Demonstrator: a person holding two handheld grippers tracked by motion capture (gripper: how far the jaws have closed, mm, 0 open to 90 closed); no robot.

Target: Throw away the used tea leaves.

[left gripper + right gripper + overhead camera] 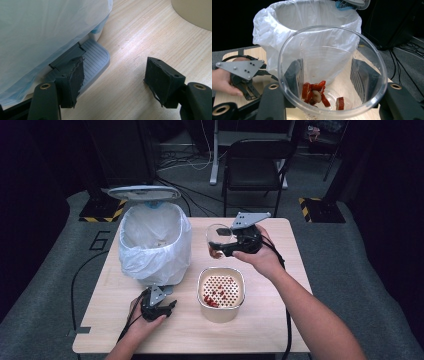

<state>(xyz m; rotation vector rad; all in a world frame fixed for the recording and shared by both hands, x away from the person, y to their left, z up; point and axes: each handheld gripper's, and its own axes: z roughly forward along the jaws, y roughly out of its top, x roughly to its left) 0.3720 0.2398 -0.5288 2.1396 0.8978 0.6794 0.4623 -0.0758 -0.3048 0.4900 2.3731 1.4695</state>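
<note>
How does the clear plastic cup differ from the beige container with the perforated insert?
The clear plastic cup is see-through and held above the table in the right gripper; the beige container with the perforated insert is opaque, wider, and stands on the wooden table. Both hold red pieces.

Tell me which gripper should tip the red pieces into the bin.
Right. The right gripper is shut on the clear cup holding the red pieces, raised beside the lined bin. The left gripper, open, is at the bin's pedal.

A lab or test studio: black curtained walls, loose floor cables (pixel 192 162), hazard-striped stand bases (pixel 319 209), a black folding chair (pixel 255 167) beyond the right gripper (pixel 223 245).
</note>
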